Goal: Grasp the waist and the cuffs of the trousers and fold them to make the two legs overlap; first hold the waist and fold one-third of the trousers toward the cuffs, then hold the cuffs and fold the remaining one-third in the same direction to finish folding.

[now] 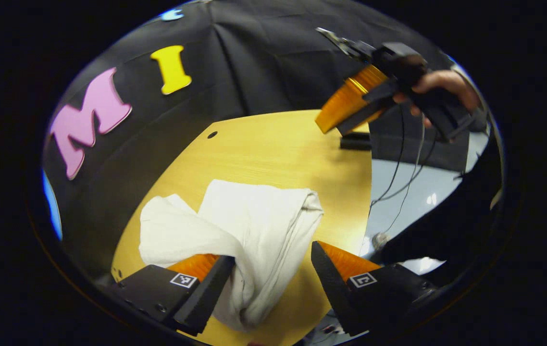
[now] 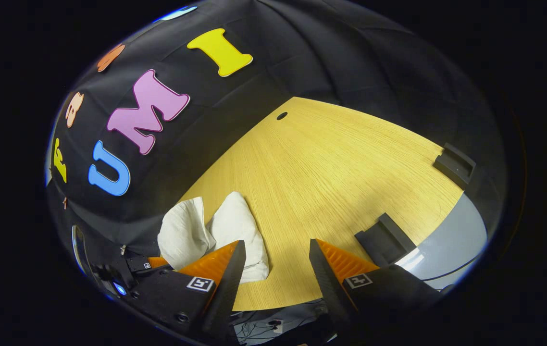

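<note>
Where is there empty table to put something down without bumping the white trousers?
The big bare patch of table runs from the trousers across to the two dark blocks at the far edge, back to the small hole. It is crowded at the near corner, where the trousers lie bunched by the left gripper.

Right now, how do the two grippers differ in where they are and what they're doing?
The left gripper hangs low over the white trousers, with cloth lying between its open fingers, not pinched. The right gripper is off to the side over bare table, with nothing between its fingers; the left gripper view shows it held high in a hand. Both stand open, and neither grips the trousers.
</note>
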`<move>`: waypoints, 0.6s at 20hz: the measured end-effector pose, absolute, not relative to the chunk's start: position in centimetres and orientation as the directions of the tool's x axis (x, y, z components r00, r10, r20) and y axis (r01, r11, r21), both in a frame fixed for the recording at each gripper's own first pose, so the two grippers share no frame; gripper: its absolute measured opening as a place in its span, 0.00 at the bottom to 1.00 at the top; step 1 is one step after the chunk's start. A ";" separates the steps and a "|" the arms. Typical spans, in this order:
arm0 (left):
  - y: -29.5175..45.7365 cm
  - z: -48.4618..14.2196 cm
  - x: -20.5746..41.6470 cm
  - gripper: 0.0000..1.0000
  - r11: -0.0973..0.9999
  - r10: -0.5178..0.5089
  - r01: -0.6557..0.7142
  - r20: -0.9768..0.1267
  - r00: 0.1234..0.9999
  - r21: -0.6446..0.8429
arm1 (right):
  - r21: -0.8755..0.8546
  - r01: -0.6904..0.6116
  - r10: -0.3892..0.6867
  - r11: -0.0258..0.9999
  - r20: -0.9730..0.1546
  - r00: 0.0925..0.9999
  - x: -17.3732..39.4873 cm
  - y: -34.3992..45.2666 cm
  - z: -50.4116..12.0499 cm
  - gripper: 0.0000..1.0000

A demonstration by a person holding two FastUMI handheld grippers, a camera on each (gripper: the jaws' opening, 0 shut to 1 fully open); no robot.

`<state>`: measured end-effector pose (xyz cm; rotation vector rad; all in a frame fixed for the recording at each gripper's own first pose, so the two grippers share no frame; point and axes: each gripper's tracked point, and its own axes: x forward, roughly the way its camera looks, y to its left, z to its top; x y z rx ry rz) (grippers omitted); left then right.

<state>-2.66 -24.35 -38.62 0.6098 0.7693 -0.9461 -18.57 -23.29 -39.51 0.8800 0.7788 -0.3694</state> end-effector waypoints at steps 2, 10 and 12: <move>-24.0 -39.4 -2.8 0.97 0.349 -0.448 0.915 -0.821 0.353 0.202 | 0.544 0.587 0.014 0.600 -0.741 0.672 -18.9 -23.4 -39.7 0.83; -24.1 -40.3 -2.7 0.97 0.091 -0.374 0.917 -0.840 0.392 0.388 | 0.541 0.611 -0.003 0.578 -0.747 0.665 -20.6 -24.3 -39.8 0.83; -23.9 -39.5 -1.8 0.97 0.149 -0.372 0.903 -0.823 0.430 0.404 | 0.543 0.612 -0.004 0.574 -0.746 0.666 -20.6 -24.4 -39.7 0.83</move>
